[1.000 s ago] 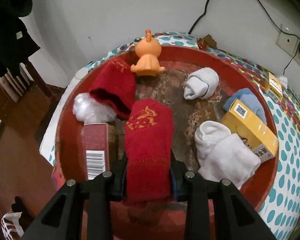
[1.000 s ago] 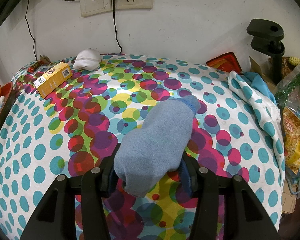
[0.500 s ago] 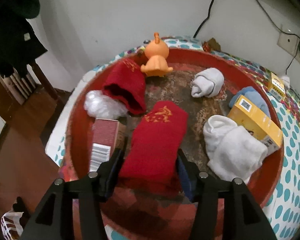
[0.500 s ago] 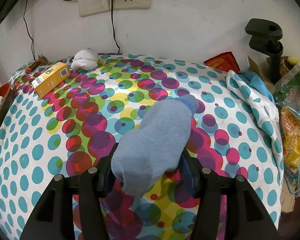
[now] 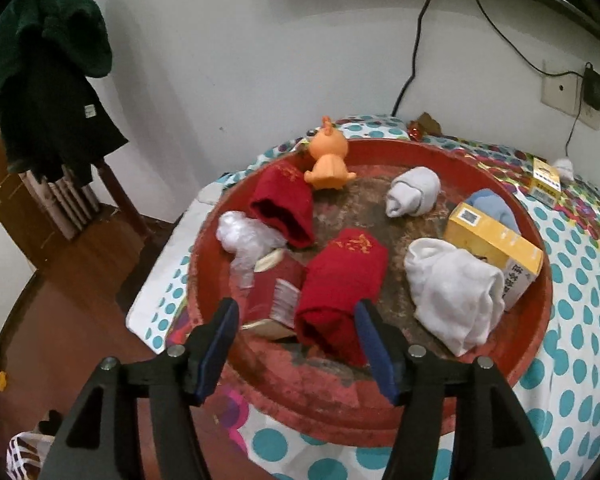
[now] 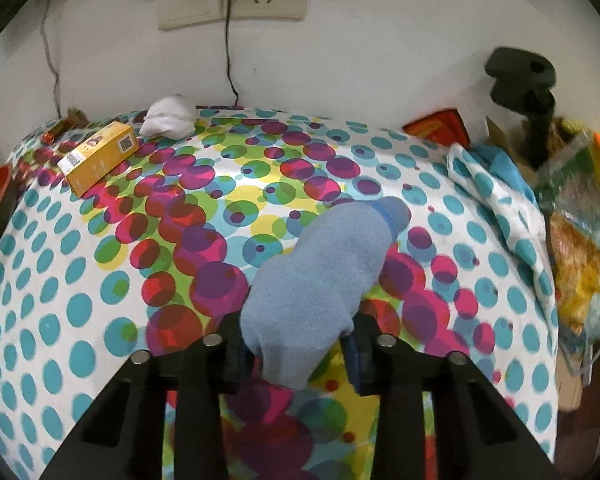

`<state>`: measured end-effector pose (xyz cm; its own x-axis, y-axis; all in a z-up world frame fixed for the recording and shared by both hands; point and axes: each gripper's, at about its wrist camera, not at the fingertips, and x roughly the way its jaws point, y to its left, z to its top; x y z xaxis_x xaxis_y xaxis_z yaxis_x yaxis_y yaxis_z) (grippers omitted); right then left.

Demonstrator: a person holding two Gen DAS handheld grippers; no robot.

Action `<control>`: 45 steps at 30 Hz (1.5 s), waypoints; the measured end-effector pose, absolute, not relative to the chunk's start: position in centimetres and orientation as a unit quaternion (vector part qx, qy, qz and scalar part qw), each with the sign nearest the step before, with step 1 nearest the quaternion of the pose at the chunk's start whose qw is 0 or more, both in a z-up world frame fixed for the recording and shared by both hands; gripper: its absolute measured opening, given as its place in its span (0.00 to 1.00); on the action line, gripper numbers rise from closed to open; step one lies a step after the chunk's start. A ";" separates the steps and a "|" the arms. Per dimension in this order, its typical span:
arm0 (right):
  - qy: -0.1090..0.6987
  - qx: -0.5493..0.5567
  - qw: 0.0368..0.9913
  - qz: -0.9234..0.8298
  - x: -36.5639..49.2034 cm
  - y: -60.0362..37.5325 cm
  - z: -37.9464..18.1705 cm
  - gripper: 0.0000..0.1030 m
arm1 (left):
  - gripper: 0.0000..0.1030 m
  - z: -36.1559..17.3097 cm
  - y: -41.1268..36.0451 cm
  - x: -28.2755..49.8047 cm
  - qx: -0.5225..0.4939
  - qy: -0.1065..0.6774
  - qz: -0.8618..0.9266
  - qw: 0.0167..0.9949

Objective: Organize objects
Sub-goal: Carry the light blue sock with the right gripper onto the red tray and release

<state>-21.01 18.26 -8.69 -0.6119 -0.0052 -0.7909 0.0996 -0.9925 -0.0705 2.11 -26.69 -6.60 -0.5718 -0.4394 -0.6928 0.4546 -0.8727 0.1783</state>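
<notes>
While the left gripper hangs over the near rim of the round red tray, its 2 jaws have just been opening and now stand wide, the rolled red sock lying on the tray floor between them with neither blue pad pressing it. Left of that sock sits a red box with a barcode, partly under it, and beyond the box a crumple of clear plastic. Farther back lie a second red sock and an orange toy figure at the far rim. Toward the right of the tray are a small rolled white sock, a larger white sock bundle, and a yellow box leaning against a blue sock.

On the spotted tablecloth, the right gripper has just been closing and now pinches the near end of a light blue sock, which stretches away to the far right. Far left on the cloth rest another yellow box and a white sock ball near the wall.
</notes>
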 end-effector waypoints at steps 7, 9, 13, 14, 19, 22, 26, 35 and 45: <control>0.060 0.420 0.062 -0.903 -17.7 13.3 -6.8 0.30 | 0.61 -5.7 -28.0 2.8 0.379 0.024 -0.889 0.257; 0.066 0.416 0.088 -0.903 -16.5 11.0 -6.2 0.30 | 0.61 -5.5 -28.5 3.0 0.383 0.037 -0.889 0.249; 0.081 0.405 0.153 -0.898 -13.9 5.1 -5.0 0.30 | 0.61 -5.2 -29.5 3.5 0.380 0.062 -0.890 0.244; 0.085 0.401 0.173 -0.895 -13.2 3.1 -4.6 0.30 | 0.61 -5.1 -29.8 3.6 0.378 0.070 -0.891 0.242; 0.128 0.381 0.234 -0.885 -11.4 -4.9 -3.2 0.30 | 0.61 -5.4 -31.2 3.9 0.386 0.090 -0.882 0.256; 0.132 0.375 0.266 -0.878 -10.8 -9.1 -2.3 0.30 | 0.61 -5.3 -31.9 4.1 0.384 0.100 -0.880 0.259; 0.153 0.373 0.300 -0.865 -10.2 -14.5 -1.7 0.30 | 0.61 -5.5 -33.2 4.5 0.385 0.118 -0.876 0.266; 0.188 0.403 0.331 -0.832 -10.2 -22.4 -3.9 0.31 | 0.61 -5.6 -35.1 5.2 0.382 0.154 -0.873 0.260; 0.203 0.428 0.310 -0.824 -12.3 -24.1 -6.3 0.35 | 0.61 -6.3 -35.7 5.0 0.388 0.160 -0.869 0.262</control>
